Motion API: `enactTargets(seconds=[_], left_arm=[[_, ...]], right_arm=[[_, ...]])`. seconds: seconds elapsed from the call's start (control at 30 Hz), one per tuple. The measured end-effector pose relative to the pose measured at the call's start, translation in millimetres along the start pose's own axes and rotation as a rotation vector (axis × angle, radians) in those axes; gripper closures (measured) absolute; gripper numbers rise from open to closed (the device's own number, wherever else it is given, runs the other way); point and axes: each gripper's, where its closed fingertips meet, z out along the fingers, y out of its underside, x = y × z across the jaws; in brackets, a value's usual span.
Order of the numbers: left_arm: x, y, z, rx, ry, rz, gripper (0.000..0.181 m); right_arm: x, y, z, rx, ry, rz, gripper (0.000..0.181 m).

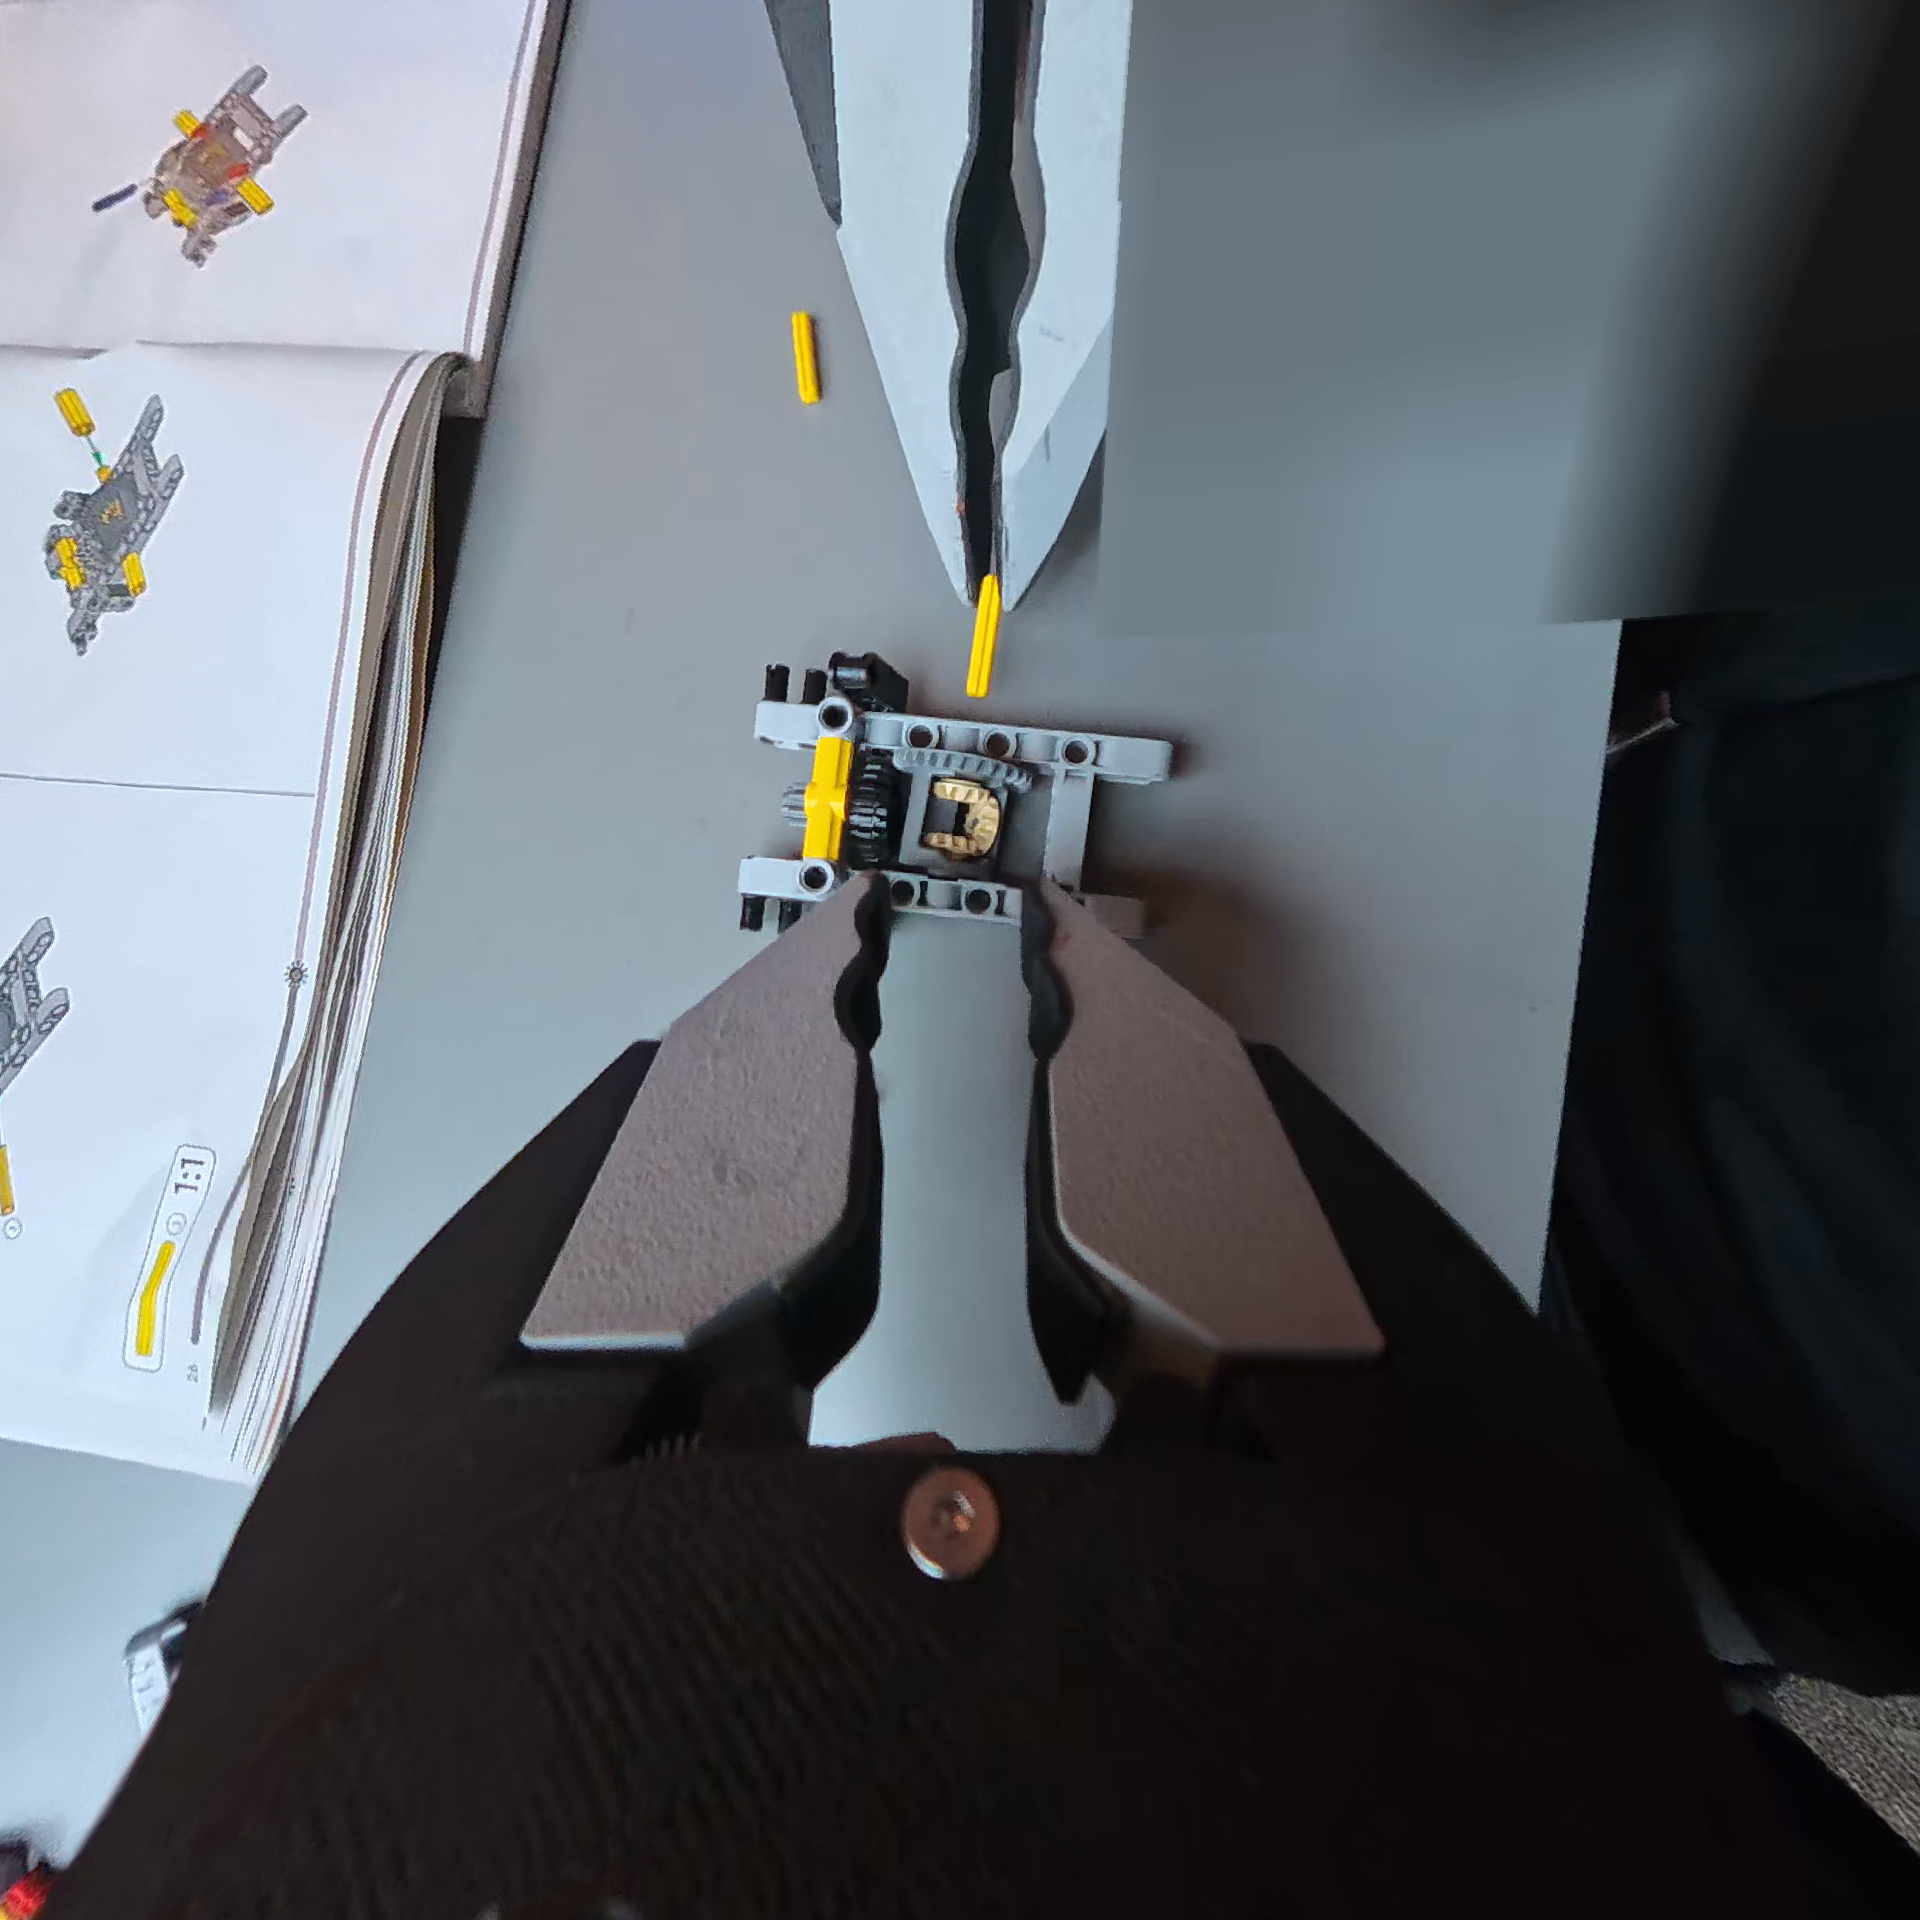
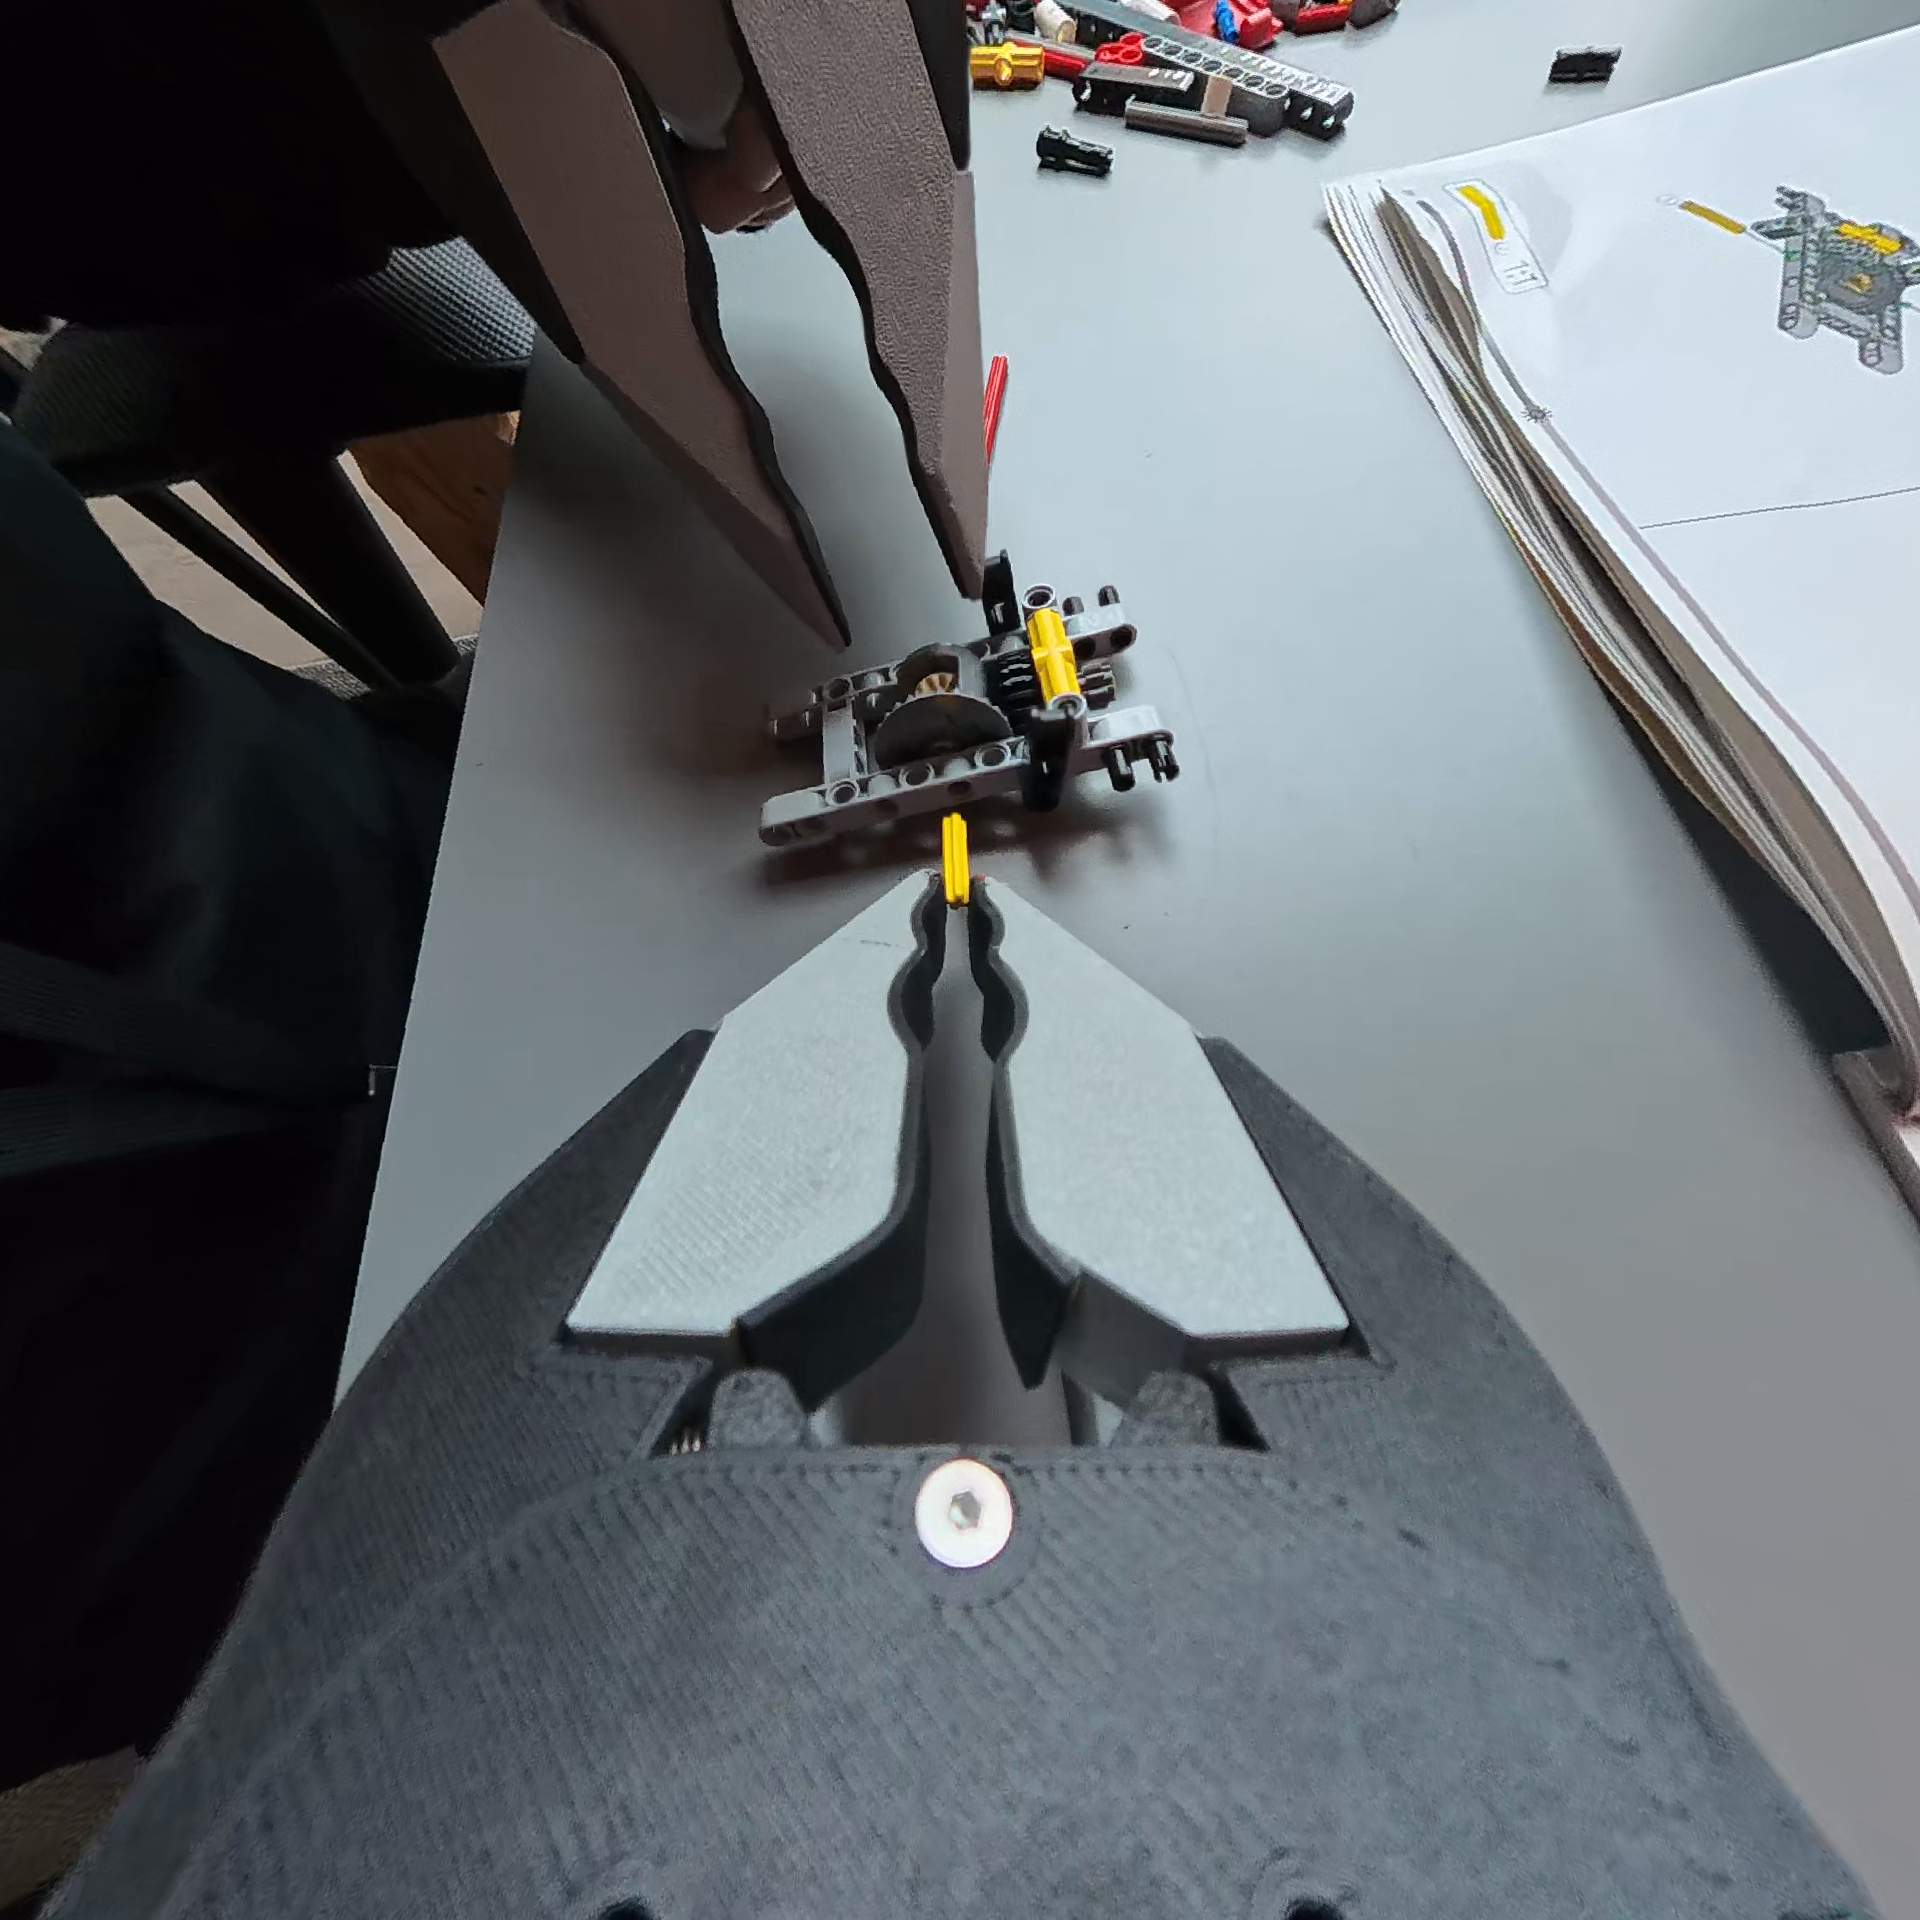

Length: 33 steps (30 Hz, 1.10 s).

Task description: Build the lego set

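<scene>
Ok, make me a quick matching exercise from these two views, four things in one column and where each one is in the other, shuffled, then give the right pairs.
Things:
1. yellow axle
2. loose yellow axle
3. grey frame assembly
4. instruction booklet

Places:
A. lying alone on the table, away from both grippers
B. open at the table's edge, beside the build
C. pinched at the tips of the right gripper
D. on the table, at the tips of the open left gripper

Pairs: 1-C, 2-A, 3-D, 4-B
</scene>
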Motion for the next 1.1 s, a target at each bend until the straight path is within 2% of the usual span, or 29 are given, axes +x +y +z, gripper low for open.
enactTargets(seconds=[0.17, 0.4, 0.87, 1.1], left_arm=[[4, -9, 7, 0.003, 0.019, 0.033, 0.159], [2, -2, 12, -0.064, 0.008, 0.086, 0.157], [1, 3, 13, -0.044, 0.017, 0.076, 0.16], [0, 4, 10, -0.086, 0.012, 0.123, 0.158]], right_arm=[[2, 0, 2, -0.009, 0.016, -0.026, 0.181], [2, -1, 3, -0.01, 0.008, -0.034, 0.181], [2, -2, 7, -0.023, -0.012, -0.025, 0.18], [1, -2, 7, -0.021, -0.014, -0.038, 0.18]])
